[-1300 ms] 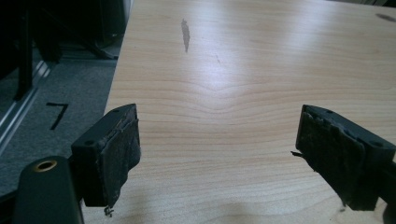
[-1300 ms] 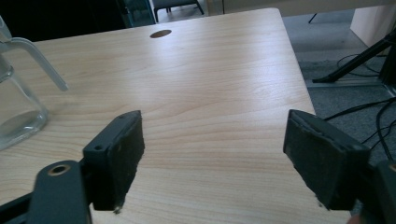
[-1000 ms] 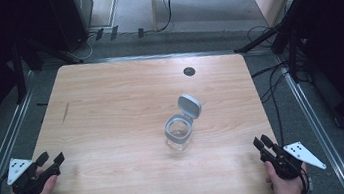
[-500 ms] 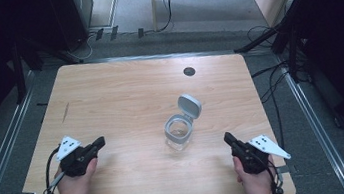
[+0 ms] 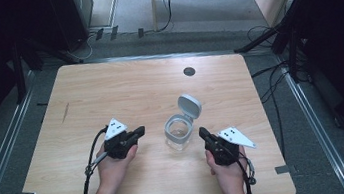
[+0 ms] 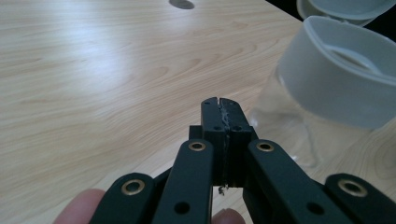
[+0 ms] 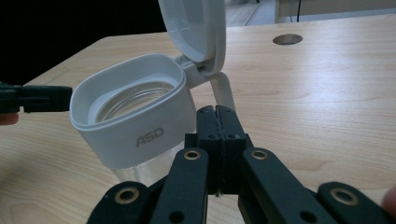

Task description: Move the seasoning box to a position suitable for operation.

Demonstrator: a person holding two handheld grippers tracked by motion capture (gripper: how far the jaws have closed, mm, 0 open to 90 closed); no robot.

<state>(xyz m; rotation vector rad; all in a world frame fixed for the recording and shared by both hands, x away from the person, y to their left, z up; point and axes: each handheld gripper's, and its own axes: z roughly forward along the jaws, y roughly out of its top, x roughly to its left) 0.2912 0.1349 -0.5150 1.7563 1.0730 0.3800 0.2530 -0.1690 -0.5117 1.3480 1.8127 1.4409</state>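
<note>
With both the left gripper (image 5: 138, 131) and the right gripper (image 5: 203, 132) pressed together and empty beside the open-lidded jar (image 5: 179, 132) at mid-table, I judged I should spread the jaws before closing in squarely on it.

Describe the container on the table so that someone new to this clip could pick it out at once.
On the light wooden table, look near the middle, just nearer the person than the small round hole. There, between the left gripper and the right gripper, stands a clear jar with a white collar, its hinged white lid flipped up open.
</note>
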